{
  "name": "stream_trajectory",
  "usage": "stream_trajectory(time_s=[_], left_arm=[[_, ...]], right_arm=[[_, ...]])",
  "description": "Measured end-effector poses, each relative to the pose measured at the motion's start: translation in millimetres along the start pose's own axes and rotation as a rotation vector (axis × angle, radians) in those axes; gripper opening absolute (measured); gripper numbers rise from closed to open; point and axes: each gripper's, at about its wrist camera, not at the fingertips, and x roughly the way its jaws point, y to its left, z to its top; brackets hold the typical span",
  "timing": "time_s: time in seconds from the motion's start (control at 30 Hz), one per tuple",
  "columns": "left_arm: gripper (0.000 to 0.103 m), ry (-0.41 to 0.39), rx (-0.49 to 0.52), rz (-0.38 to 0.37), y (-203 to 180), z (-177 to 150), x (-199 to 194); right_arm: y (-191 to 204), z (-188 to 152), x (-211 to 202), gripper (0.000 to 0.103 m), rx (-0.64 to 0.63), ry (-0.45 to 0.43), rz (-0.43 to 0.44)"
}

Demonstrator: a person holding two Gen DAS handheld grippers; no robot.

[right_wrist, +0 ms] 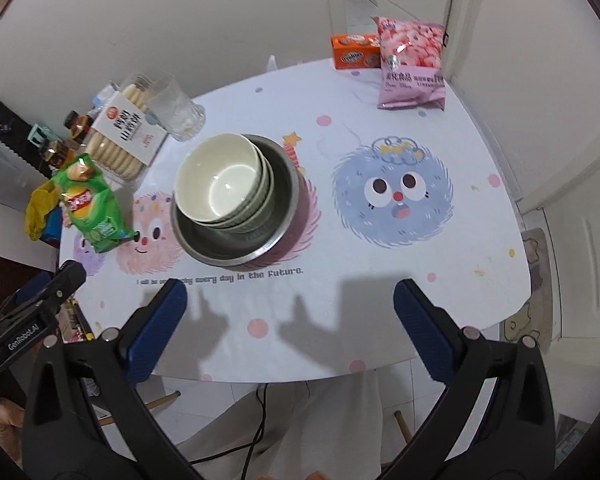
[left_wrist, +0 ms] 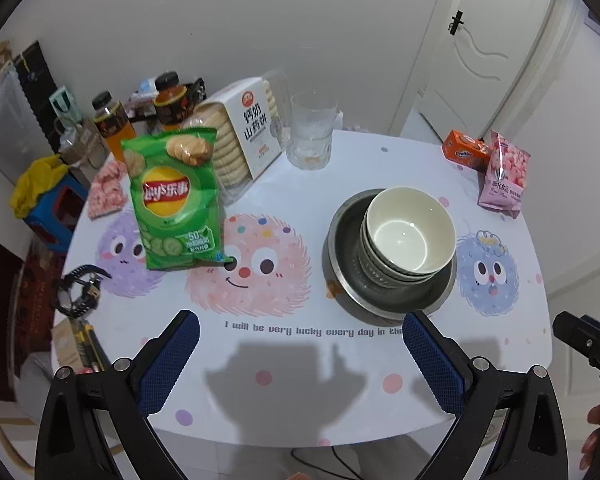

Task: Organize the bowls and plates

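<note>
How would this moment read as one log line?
left gripper: open, empty | right gripper: open, empty | bowls: stacked in metal basin | table: untouched

White walls, white door [left_wrist: 480,44] — tiled floor [right_wrist: 228,396].

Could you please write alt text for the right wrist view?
A stack of cream bowls sits inside a metal basin on a cartoon-print table. The open right gripper hovers in front, holding nothing; snack packets and a glass stand behind.
</note>
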Motion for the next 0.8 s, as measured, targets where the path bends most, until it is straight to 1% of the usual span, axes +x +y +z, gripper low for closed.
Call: stream_trajectory(time_s=[0.13,0.23,0.33,0.6,0.8], left_arm=[[0.103,-0.025,-0.003,0.033,-13,4,-12],[0.103,-0.026,0.006,0.056,-22,3,-14],[0.103,-0.011,-0.001,0.053,-28,3,-11],[0.103,0.017,0.015,0.058,-40,3,-4],[0.103,0.012,0.030,0.066,-47,5,-4]], right_arm=[[1,2,-9,0.103,-0.039,-0.016,0.011],[-1,4,-14,0.103,-0.064,-0.031,0.006],[-9,6,-13,0.103,-0.052,-0.022,0.023],[-19,10,-13,0.103,-0.060,-0.022,0.030],[-21,10,-14,0.103,-0.060,-0.026,0.028]])
